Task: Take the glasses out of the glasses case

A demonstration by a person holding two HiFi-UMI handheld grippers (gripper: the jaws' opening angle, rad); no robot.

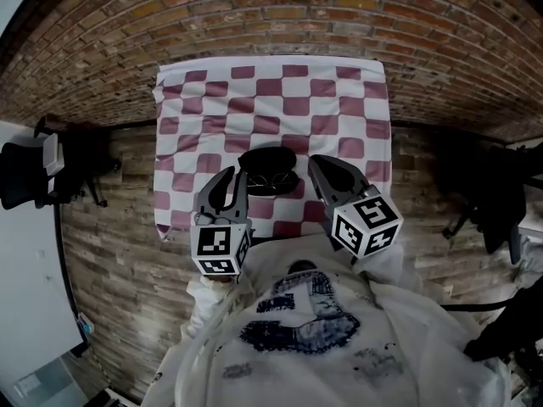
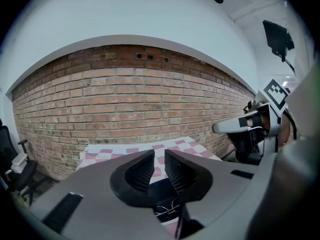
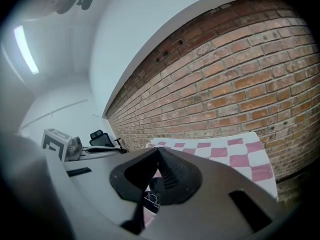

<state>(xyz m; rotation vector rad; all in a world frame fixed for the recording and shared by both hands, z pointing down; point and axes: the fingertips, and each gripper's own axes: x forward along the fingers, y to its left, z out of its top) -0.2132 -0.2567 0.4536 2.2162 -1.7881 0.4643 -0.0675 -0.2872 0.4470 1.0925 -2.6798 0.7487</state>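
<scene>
A glasses case (image 1: pixel 267 159), black and standing open, is seen on the near half of a table covered by a red-and-white checked cloth (image 1: pixel 271 91). The glasses (image 1: pixel 271 181) are laid in its lower shell, with the lid raised behind them. The case is flanked by 2 grippers, both held low over the near edge of the cloth and both pointed slightly downward.

The left gripper (image 1: pixel 237 176) is placed just beside the case's left end. In the left gripper view its jaws are shown a narrow way apart, with nothing caught between them. The case and the wire-rimmed lenses are glimpsed below and beyond the gap.

The right gripper (image 1: pixel 316 162) is placed just beside the case's right end. In the right gripper view its jaws are pressed together at the tips, and nothing is held. Whether either gripper touches the case cannot be told.

A brick wall (image 1: pixel 254 7) is seen behind the table, and a wood-plank floor (image 1: pixel 119 219) beside it. A black office chair (image 1: pixel 25 172) is parked at the left. The person's white printed garment (image 1: pixel 322 346) fills the bottom of the head view.
</scene>
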